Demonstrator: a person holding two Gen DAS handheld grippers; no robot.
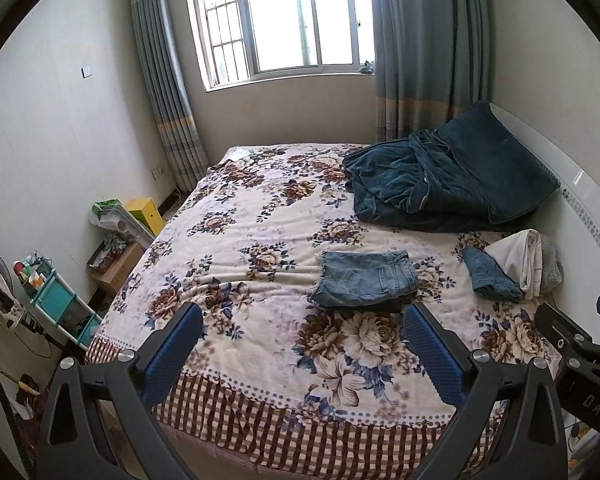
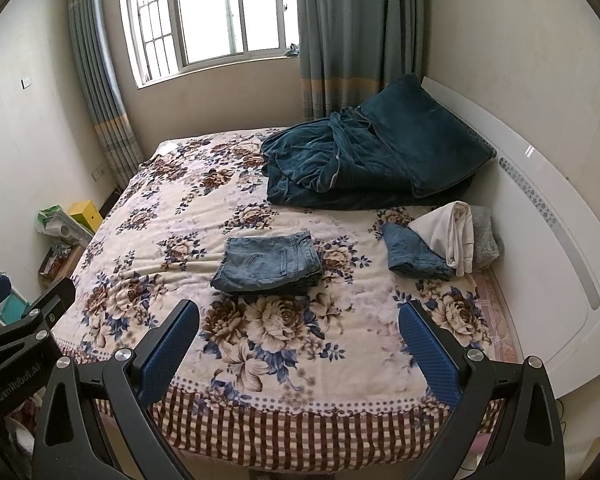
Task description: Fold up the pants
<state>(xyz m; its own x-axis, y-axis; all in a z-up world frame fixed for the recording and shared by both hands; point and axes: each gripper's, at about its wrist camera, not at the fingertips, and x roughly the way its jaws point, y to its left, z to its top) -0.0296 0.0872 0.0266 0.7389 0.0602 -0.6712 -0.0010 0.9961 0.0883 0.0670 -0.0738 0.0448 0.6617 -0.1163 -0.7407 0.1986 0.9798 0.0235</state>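
Observation:
A pair of blue denim pants [image 1: 366, 278] lies folded into a flat rectangle on the floral bedspread [image 1: 260, 240]; it also shows in the right wrist view [image 2: 268, 264]. My left gripper [image 1: 302, 316] is open and empty, held above the bed's near edge, short of the pants. My right gripper [image 2: 300, 314] is open and empty too, likewise back from the pants. Part of the right gripper shows at the right edge of the left wrist view [image 1: 572, 344], and the left one at the left edge of the right wrist view [image 2: 28, 320].
A small pile of folded denim [image 2: 414, 254], a white garment [image 2: 448, 234] and a grey one [image 2: 484, 240] lies by the white headboard [image 2: 540, 220]. A dark teal blanket and pillow [image 2: 376, 160] sit at the far right. Boxes and a shelf [image 1: 60, 304] stand left of the bed.

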